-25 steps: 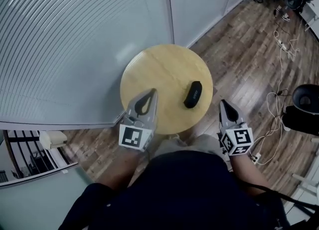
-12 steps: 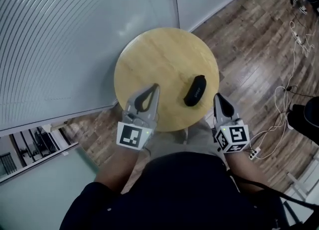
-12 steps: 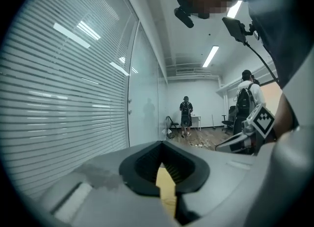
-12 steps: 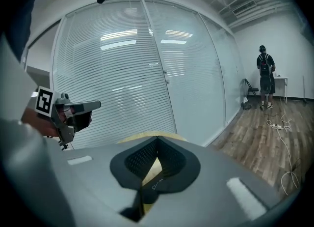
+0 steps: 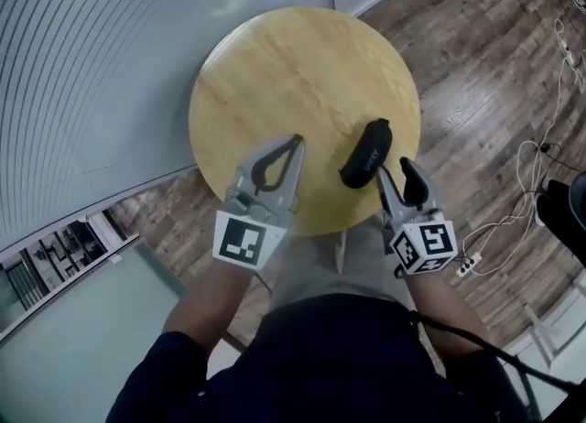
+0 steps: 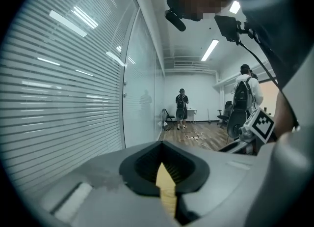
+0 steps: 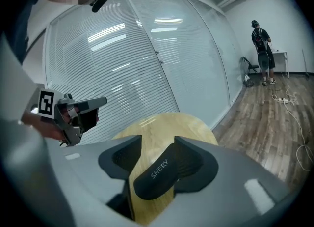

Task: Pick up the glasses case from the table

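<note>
A black glasses case [image 5: 366, 152] with white lettering lies on the round wooden table [image 5: 275, 64], right of its middle. My right gripper [image 5: 395, 170] hovers just behind the case's near end. Its jaws are opening. In the right gripper view the case [image 7: 156, 173] shows in the gap between them, and the pads do not press on it. My left gripper [image 5: 294, 142] is shut with nothing in it, over the table's near edge to the left of the case. In the left gripper view only a sliver of table shows behind the left gripper [image 6: 162, 145].
A glass wall with blinds [image 5: 101, 55] runs along the left and far side of the table. Wooden floor [image 5: 494, 55] lies to the right, with cables [image 5: 536, 160] and a power strip [image 5: 467, 265]. People stand far down the room [image 6: 181, 109].
Both grippers have come down and forward over the table's near edge. The right gripper's jaws, shut before, now stand apart behind the case. The table fills more of the head view.
</note>
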Available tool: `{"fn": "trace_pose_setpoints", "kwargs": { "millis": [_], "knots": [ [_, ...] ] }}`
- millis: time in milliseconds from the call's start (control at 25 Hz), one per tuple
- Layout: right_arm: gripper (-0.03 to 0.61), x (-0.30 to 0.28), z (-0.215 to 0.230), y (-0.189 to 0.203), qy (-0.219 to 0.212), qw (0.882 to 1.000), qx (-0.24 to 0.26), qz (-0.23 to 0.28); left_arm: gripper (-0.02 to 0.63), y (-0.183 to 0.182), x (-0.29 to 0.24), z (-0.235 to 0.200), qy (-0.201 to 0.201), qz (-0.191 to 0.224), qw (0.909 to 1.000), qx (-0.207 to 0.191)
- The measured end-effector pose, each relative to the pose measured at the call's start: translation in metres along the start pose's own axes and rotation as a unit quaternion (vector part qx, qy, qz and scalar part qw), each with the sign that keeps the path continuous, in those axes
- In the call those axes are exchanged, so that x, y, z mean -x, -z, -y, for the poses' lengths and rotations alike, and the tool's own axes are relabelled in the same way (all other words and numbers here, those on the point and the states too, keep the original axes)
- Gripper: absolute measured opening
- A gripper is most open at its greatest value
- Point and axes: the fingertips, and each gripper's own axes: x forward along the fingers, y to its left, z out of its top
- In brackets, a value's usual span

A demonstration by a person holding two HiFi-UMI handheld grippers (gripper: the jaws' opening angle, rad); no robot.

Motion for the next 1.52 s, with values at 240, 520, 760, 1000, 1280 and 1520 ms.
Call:
{"fn": "trace_pose_setpoints", "kwargs": {
  "millis": [240, 520, 760, 1000, 1280, 1520],
  "knots": [
    [0.323, -0.050, 0.022, 0.040, -0.016, 0.997, -0.069, -0.036, 0.003, 0.033, -0.026, -0.026, -0.001, -0.013, 0.9999, 0.010],
    [0.367, -0.073, 0.043, 0.068, -0.009, 0.987, -0.143, -0.076, 0.003, 0.047, -0.041, -0.027, 0.002, -0.029, 0.9993, 0.023],
    [0.364, -0.093, 0.045, 0.080, 0.007, 0.980, -0.167, -0.109, 0.003, 0.061, -0.027, -0.045, -0.015, -0.054, 0.9976, 0.042],
    [0.339, -0.116, 0.038, 0.078, -0.020, 0.980, -0.149, -0.132, 0.003, 0.054, -0.025, -0.058, -0.025, -0.048, 0.9975, 0.046],
    [0.322, -0.112, 0.006, 0.064, -0.065, 0.978, -0.133, -0.145, 0.003, 0.040, -0.010, -0.053, -0.022, -0.036, 0.9976, 0.056],
    [0.322, -0.091, -0.014, 0.018, -0.074, 0.984, -0.119, -0.113, 0.003, 0.012, 0.006, -0.045, -0.019, -0.015, 0.9984, 0.050]
  ]
}}
